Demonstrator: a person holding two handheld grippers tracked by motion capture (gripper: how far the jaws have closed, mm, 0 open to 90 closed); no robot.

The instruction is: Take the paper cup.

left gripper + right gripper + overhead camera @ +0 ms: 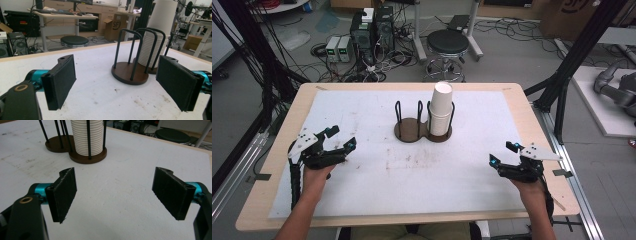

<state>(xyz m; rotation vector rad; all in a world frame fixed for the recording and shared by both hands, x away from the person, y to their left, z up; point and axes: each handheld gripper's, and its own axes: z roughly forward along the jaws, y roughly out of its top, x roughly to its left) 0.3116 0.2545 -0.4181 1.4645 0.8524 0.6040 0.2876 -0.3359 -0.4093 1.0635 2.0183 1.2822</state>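
Waiting at the table's edges, cups not yet touched

Holding both tools back near our side of the table, we are at the very start of the job — nothing has been picked up. Our left gripper sits over the white mat at the left, jaws spread wide with nothing between them; the left gripper view shows only bare mat in the gap. Our right gripper mirrors it at the right, jaws as wide as they go and just as empty.

What we are after stands in the middle, towards the far edge: a stack of paper cups upright in the right-hand ring of a double wooden holder, whose left ring is empty. Both grippers are well apart from it.

Next, we judge, comes a reach forward and inward — probably with the right gripper, which lies nearer the stack. It should arrive level with the top cup, jaws either side of its wall, and close gently, since thin paper will crush.
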